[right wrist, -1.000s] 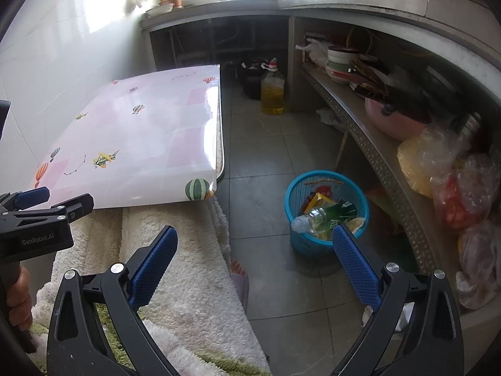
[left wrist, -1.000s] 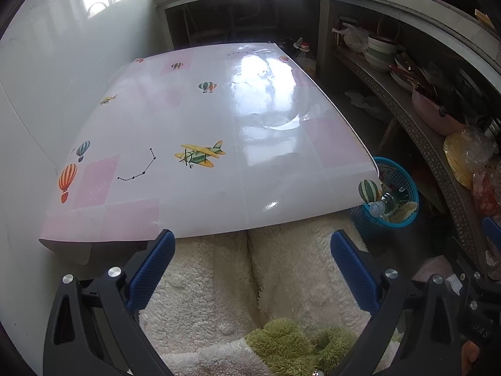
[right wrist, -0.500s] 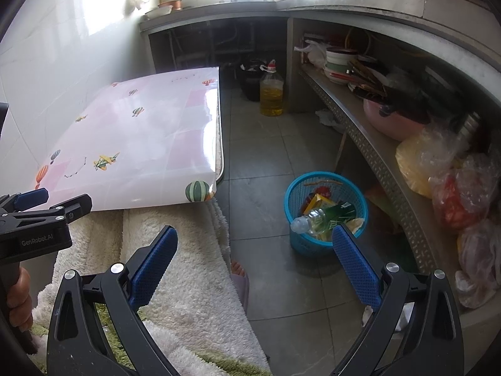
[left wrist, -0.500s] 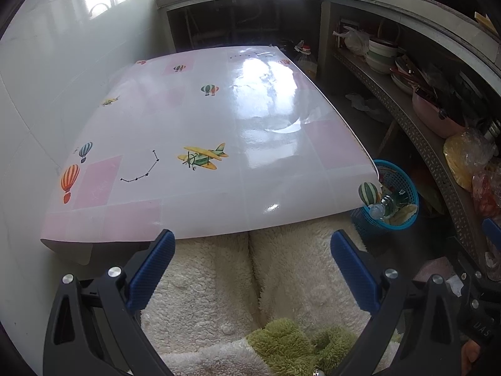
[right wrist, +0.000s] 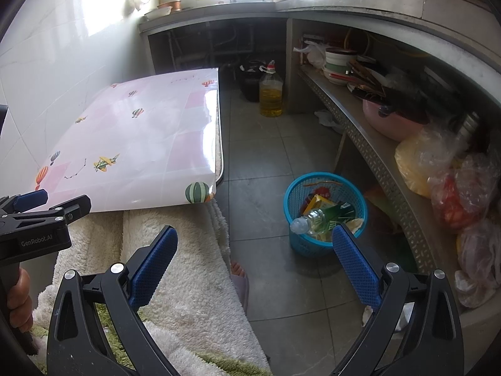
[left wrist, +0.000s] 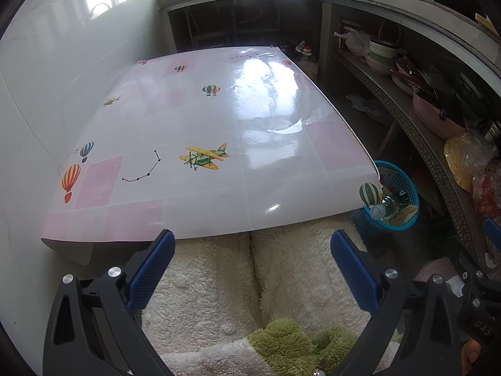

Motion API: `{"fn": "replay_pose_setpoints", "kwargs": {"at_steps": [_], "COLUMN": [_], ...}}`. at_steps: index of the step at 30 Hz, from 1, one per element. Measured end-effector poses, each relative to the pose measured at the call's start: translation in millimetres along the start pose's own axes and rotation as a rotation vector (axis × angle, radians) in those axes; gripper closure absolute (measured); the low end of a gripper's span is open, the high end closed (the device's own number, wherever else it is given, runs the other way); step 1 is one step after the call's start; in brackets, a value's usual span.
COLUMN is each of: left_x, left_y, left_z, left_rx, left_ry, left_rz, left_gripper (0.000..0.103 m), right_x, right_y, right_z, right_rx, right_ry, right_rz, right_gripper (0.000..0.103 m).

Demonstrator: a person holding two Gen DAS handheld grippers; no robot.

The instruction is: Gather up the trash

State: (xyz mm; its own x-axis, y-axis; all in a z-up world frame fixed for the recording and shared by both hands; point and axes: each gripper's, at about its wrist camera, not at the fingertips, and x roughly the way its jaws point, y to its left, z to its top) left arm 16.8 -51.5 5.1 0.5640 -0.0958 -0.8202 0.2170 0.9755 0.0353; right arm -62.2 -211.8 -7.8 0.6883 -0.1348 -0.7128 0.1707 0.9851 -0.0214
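A blue mesh trash basket [right wrist: 294, 194] stands on the tiled floor right of the table; it also shows in the left wrist view [left wrist: 404, 185]. In it lie a clear plastic bottle [right wrist: 308, 221], a yellow carton [right wrist: 322, 202] and other wrappers. My left gripper [left wrist: 252, 255] is open and empty, held over my white fleece lap at the table's near edge. My right gripper [right wrist: 253, 252] is open and empty, above the floor left of the basket. The left gripper also shows at the left edge of the right wrist view [right wrist: 40, 206].
A table with a glossy pink patterned cloth [left wrist: 219, 125] fills the left wrist view. A metal shelf [right wrist: 375, 156] with bowls, a pink pan [right wrist: 391, 122] and plastic bags runs along the right. An oil bottle [right wrist: 271, 94] stands on the floor beyond.
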Motion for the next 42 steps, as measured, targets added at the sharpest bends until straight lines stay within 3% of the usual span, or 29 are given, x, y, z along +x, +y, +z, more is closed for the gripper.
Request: {"fn": "replay_pose_setpoints", "kwargs": {"at_steps": [42], "left_x": [-2.0], "left_y": [0.8], "left_z": [1.0], "left_rx": [-0.004], "left_ry": [-0.001], "left_rz": [0.0], "left_gripper": [0.006], "right_x": [-3.3], "right_y": [-2.4], "right_z": [2.2], "right_rx": [0.015], "right_ry": [-0.001], "right_rz": [-0.01], "right_gripper": [0.008]}}
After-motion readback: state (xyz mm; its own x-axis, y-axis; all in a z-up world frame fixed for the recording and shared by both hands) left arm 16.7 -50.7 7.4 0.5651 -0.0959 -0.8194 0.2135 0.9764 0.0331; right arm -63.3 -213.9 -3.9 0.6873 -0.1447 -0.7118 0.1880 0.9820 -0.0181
